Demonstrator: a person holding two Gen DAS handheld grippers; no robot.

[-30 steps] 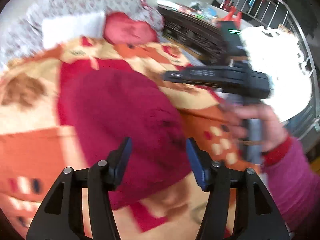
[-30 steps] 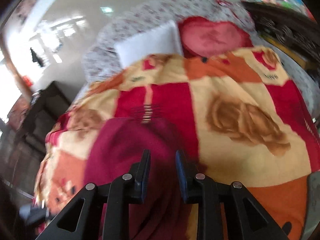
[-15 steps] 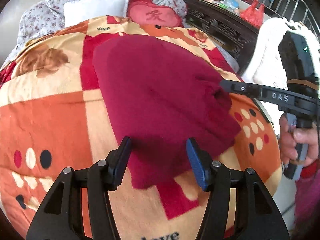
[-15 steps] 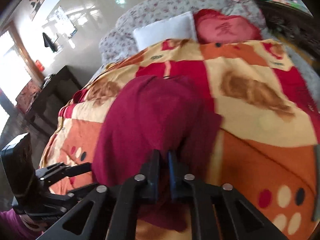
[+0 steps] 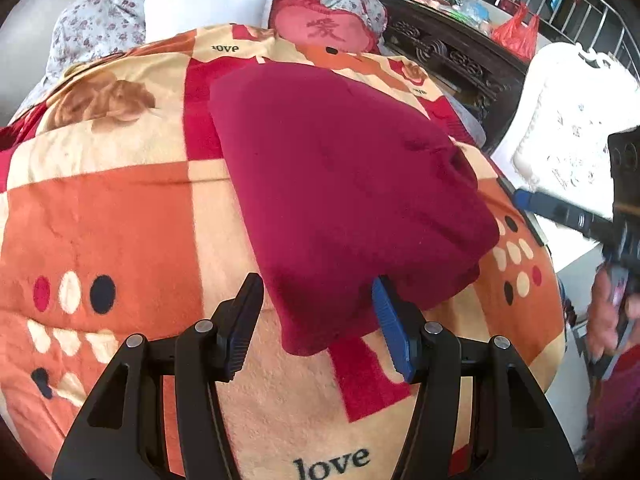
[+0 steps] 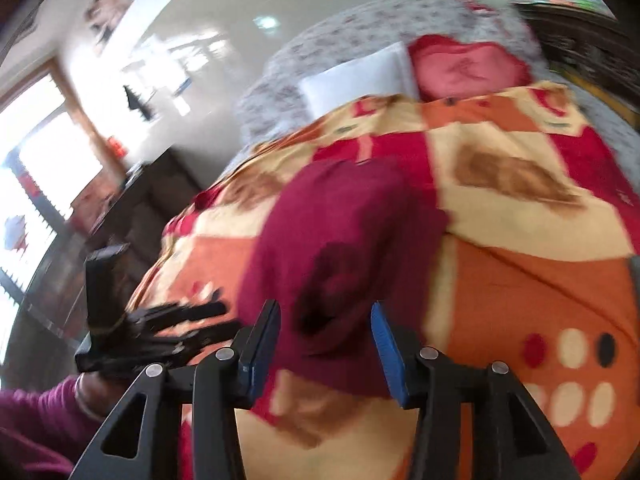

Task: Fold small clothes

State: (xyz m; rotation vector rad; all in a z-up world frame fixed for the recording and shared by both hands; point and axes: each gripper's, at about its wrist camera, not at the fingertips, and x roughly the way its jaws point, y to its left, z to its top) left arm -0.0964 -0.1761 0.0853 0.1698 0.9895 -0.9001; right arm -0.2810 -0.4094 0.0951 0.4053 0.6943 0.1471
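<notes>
Right wrist view: right gripper [image 6: 324,336] jaws have just been opening, now moderately apart with nothing pinched; half a second ago they were clamped shut on the dark red garment [image 6: 344,248]. So the folded-over edge was just released. Frame is blurred. Garment lies on the patterned blanket [image 6: 540,280] of the bed, its near edge between the open pads but not pressed, as far as I can tell.

Left wrist view: left gripper [image 5: 316,320] stands wide, empty, low over the garment's [image 5: 344,184] near corner at 6 o'clock; opening unchanged. Right gripper [image 5: 560,210] at 3 o'clock, clear of the cloth. Garment looks folded once, thick edge toward 4 o'clock. Likely next: another fold from the near corner.
</notes>
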